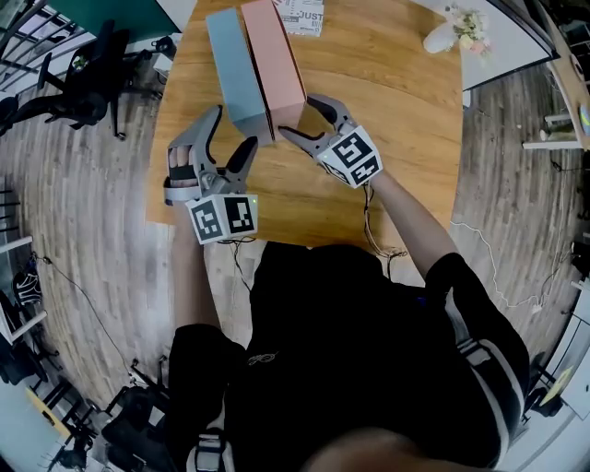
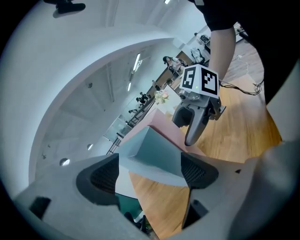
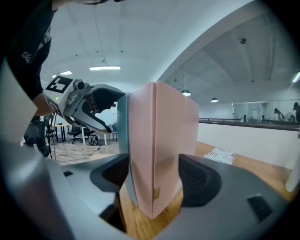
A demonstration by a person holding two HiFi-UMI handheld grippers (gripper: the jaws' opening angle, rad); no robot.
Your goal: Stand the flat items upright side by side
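While 2 tools gape, L tool point(image 1: 235, 126) round 1 blue box point(image 1: 230, 57), R tool point(image 1: 300, 113) round 1 pink box point(image 1: 273, 51).

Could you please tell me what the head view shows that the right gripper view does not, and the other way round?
Only the head view: the right gripper from outside with its marker cube, and the flowers at the table's far corner.
Only the right gripper view: that gripper's pads either side of the pink box's near end, and the ceiling lights.
Both: the pink box and blue box upright side by side on the wooden table, the left gripper, and the printed paper.
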